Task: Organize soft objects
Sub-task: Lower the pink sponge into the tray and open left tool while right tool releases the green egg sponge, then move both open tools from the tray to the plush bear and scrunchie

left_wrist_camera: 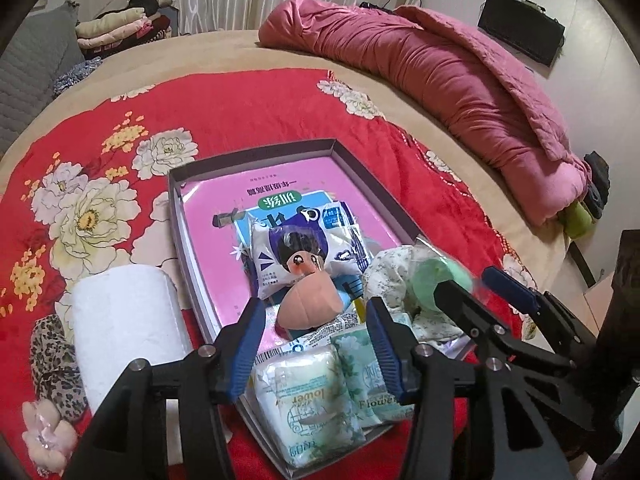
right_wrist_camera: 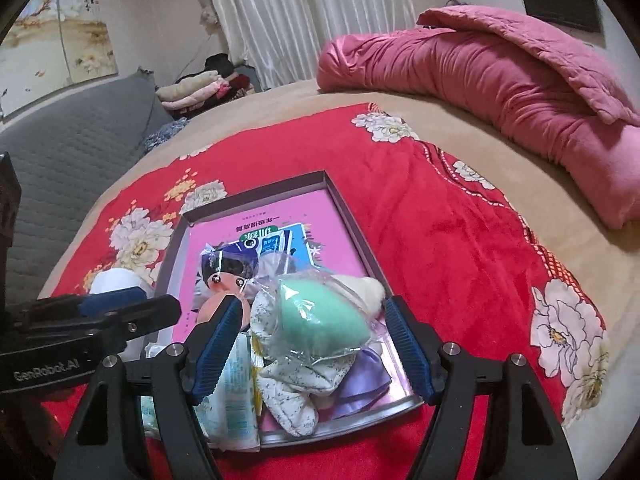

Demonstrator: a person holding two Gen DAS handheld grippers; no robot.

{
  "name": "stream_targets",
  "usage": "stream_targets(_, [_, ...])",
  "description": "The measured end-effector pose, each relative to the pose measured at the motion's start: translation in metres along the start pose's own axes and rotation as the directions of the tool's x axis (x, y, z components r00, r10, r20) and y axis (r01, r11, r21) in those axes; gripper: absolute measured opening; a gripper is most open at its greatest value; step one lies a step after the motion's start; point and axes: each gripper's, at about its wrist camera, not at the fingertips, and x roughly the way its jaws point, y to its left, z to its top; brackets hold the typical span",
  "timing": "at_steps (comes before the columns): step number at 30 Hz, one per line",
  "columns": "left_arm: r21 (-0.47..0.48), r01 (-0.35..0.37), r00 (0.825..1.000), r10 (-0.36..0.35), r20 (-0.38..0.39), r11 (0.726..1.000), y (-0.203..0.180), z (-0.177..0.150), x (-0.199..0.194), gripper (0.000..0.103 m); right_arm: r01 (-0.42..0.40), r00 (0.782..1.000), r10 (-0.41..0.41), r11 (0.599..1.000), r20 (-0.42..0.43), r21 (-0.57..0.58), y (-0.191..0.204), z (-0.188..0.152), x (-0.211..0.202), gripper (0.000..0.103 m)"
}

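Note:
A shallow grey box point(left_wrist_camera: 176, 216) point(right_wrist_camera: 348, 216) lies on the red flowered bedspread with a pink book in its bottom. On the book lie a printed tissue pack point(left_wrist_camera: 280, 252), a peach plush doll point(left_wrist_camera: 310, 304) point(right_wrist_camera: 218, 292) and two green-white tissue packs point(left_wrist_camera: 308, 396). My left gripper point(left_wrist_camera: 316, 340) point(right_wrist_camera: 132, 306) hovers open over the doll and the packs, its pads clear of them. My right gripper point(right_wrist_camera: 312, 344) point(left_wrist_camera: 476, 286) stands open on either side of a bagged green sponge point(right_wrist_camera: 316, 316) point(left_wrist_camera: 430, 280) resting on a floral cloth point(right_wrist_camera: 288, 384) point(left_wrist_camera: 390, 276); a purple cloth point(right_wrist_camera: 364, 380) lies beneath.
A white paper roll point(left_wrist_camera: 124, 328) stands left of the box, with a leopard-print cloth point(left_wrist_camera: 52, 360) and a pink plush flower point(left_wrist_camera: 44, 436) beside it. A rolled pink quilt point(left_wrist_camera: 460, 80) point(right_wrist_camera: 500, 80) lies across the bed's far side. Folded clothes point(left_wrist_camera: 116, 28) are stacked at the back left.

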Motion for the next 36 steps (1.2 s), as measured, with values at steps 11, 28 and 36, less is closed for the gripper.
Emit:
stream_targets(11, [-0.026, -0.007, 0.999, 0.008, 0.051, 1.0, 0.013, -0.006, -0.036, 0.06, 0.017, 0.999, -0.014, 0.998, 0.049, -0.056, 0.028, 0.006, -0.023, 0.076])
stream_targets(28, [-0.112, -0.051, 0.989, 0.065, 0.129, 0.992, 0.065, -0.031, -0.103, 0.061, -0.045, 0.994, 0.063, 0.982, 0.093, -0.181, 0.106, 0.014, -0.06, 0.076])
stream_targets(36, [-0.203, -0.1, 0.981, 0.13, 0.143, 0.974, 0.117, -0.056, -0.135, 0.061, -0.101, 0.989, 0.127, 0.958, 0.081, -0.268, 0.158, 0.009, -0.072, 0.076])
